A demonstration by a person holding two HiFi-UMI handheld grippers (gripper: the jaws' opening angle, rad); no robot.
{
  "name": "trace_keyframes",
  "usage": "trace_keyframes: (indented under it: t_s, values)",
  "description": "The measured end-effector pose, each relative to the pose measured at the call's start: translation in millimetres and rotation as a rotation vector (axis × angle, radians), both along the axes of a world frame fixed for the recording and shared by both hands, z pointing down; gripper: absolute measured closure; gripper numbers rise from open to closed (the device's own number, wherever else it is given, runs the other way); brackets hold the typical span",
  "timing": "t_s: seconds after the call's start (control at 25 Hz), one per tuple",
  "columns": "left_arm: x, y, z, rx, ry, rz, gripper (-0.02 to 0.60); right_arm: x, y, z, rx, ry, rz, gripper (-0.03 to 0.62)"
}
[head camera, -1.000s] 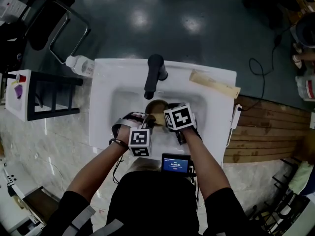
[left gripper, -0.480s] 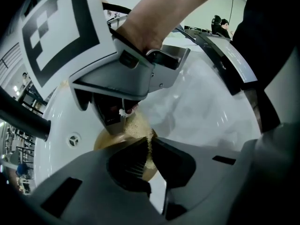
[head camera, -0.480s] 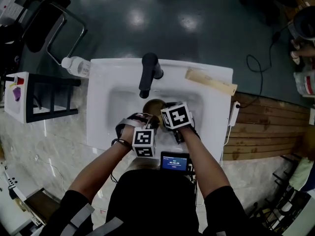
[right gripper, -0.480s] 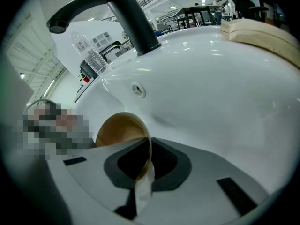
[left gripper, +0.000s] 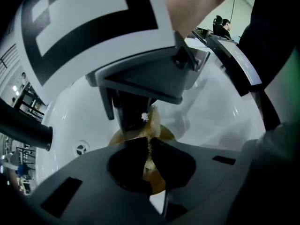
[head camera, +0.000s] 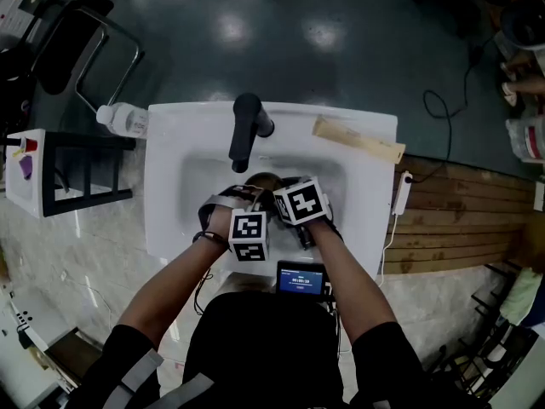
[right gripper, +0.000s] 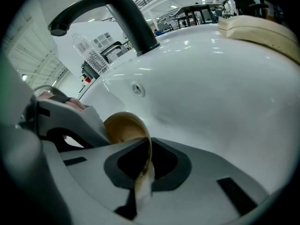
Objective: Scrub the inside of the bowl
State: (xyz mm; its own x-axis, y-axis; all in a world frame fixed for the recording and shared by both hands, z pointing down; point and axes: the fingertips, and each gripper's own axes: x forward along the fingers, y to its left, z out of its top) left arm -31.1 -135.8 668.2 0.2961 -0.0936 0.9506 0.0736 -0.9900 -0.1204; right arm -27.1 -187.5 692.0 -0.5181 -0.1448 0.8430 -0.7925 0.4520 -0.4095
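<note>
A brown bowl (right gripper: 123, 125) is held inside the white sink (head camera: 170, 152), just below the black faucet (head camera: 244, 131). Its rim is clamped by the right gripper (right gripper: 148, 149). A thin yellowish scrubbing pad (left gripper: 153, 121) is pinched by the left gripper (left gripper: 149, 146), directly over the bowl.

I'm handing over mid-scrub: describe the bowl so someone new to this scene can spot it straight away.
Find the white sink with the black faucet on its far edge. In the basin, just below the faucet's spout, is the bowl, its rim pinched by the right gripper. It is the only brown, round thing against the white.
</note>
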Motion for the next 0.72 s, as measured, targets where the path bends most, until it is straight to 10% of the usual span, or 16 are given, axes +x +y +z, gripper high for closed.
trace_keyframes:
  t_s: [0.72]
  values:
    - [-6,-54,2,0.052,0.012,-0.126,0.561,-1,1,-6,0.02,-0.013,-0.033,0.574]
